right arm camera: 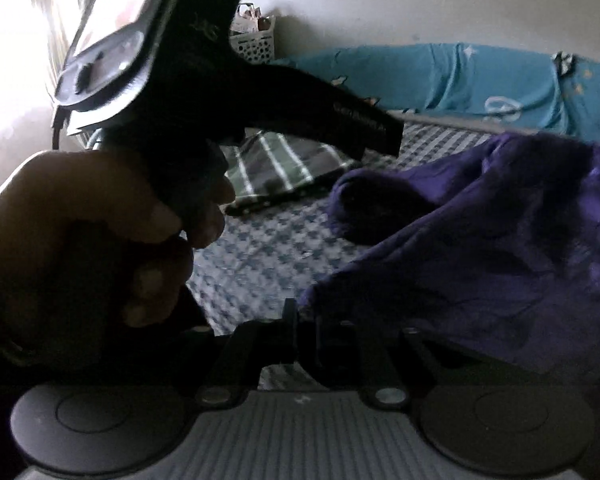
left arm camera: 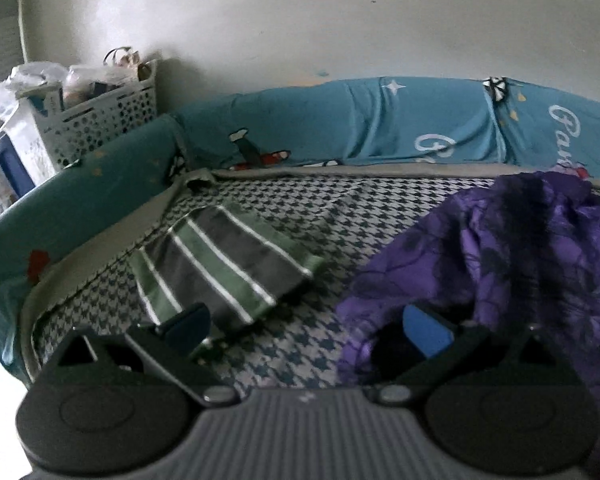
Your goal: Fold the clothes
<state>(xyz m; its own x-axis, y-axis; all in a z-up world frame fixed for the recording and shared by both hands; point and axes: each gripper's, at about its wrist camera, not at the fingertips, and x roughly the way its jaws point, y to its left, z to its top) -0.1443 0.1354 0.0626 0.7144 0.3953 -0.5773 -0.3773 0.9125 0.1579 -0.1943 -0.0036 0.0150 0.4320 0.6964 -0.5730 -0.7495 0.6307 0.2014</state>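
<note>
The purple garment [left arm camera: 512,248], soft, floral-patterned and crumpled, is heaped on the checked bedsheet [left arm camera: 300,352] to the right, its near hem pinched in the closed right gripper [right arm camera: 306,336]. The left gripper [left arm camera: 306,326] is held wide apart, its right blue pad against the cloth's left edge. A striped shirt [left arm camera: 224,264] is seen folded flat, well left.
</note>
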